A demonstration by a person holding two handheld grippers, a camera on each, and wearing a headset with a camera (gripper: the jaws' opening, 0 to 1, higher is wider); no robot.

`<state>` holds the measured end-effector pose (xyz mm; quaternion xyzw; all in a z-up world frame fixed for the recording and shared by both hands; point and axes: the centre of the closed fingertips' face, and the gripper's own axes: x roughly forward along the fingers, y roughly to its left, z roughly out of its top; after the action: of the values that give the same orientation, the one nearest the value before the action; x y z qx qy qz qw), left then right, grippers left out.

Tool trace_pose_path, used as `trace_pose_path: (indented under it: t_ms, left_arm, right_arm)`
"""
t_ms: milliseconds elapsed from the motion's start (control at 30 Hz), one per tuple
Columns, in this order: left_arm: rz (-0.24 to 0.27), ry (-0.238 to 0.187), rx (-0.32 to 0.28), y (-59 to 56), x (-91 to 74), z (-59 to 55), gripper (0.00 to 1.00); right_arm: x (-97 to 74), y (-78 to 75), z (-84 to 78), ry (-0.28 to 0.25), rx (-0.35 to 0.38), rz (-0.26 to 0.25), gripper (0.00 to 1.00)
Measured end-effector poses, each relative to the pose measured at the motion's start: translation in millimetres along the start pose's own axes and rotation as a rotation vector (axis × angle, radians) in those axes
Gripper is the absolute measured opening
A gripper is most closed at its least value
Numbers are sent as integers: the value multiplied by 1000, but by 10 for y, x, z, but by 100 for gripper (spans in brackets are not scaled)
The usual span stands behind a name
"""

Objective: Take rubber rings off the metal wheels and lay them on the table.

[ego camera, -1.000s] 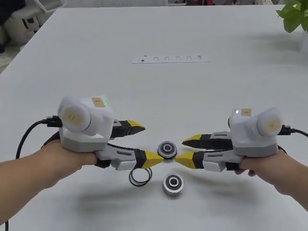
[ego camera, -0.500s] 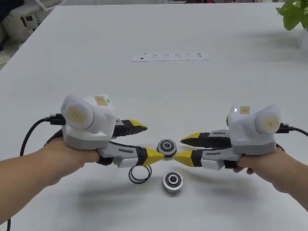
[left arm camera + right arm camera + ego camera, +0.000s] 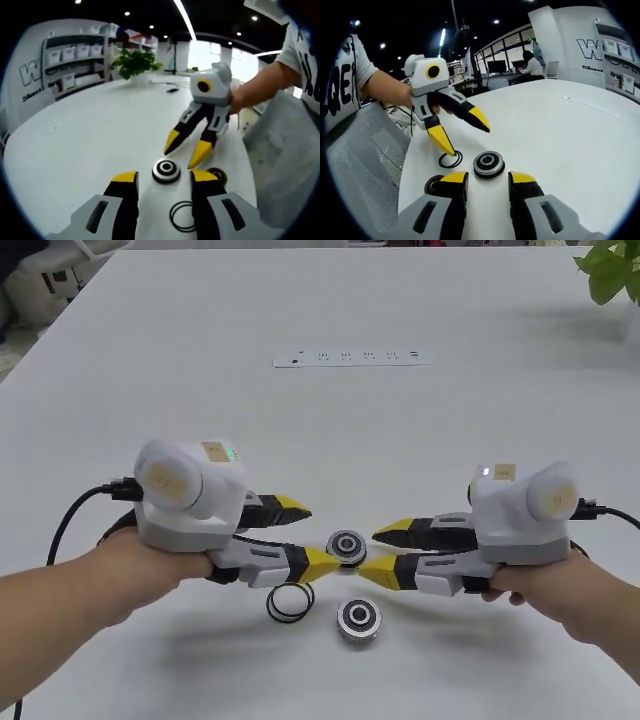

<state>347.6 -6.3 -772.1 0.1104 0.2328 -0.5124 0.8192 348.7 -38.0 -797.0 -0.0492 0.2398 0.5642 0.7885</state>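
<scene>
Rubber rings (image 3: 290, 602) lay loose on the table (image 3: 300, 430), just outside the nearer jaw of the left gripper (image 3: 316, 536), whose jaws stood spread and empty. One metal wheel (image 3: 346, 545) sat just ahead of those jaw tips, facing the right gripper (image 3: 371, 552), whose jaws were likewise released. A second wheel (image 3: 359, 617) lay just outside that gripper's nearer jaw.

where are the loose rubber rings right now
In the head view the loose rubber rings lie flat on the table, just nearer the person than the left tool and left of the nearer metal wheel.
</scene>
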Motion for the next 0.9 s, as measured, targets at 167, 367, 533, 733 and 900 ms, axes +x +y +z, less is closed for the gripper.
trace_pose_path:
  t_ms: [167, 367, 533, 733, 900]
  left_arm:
    - [-7, 5, -6, -15, 31, -11, 40]
    - [-12, 9, -4, -25, 66, -17, 39]
    - [-15, 7, -2, -30, 107, -2, 38]
    - [-18, 10, -1, -14, 169, -4, 36]
    - [-23, 12, 1, -21, 197, -8, 32]
  right_arm:
    - [2, 1, 6, -2, 2, 1, 29]
    - [11, 6, -10, 2, 3, 3, 29]
    - [21, 10, -19, 3, 3, 3, 29]
    - [23, 6, -14, 0, 4, 4, 29]
    - [27, 4, -19, -2, 7, 4, 29]
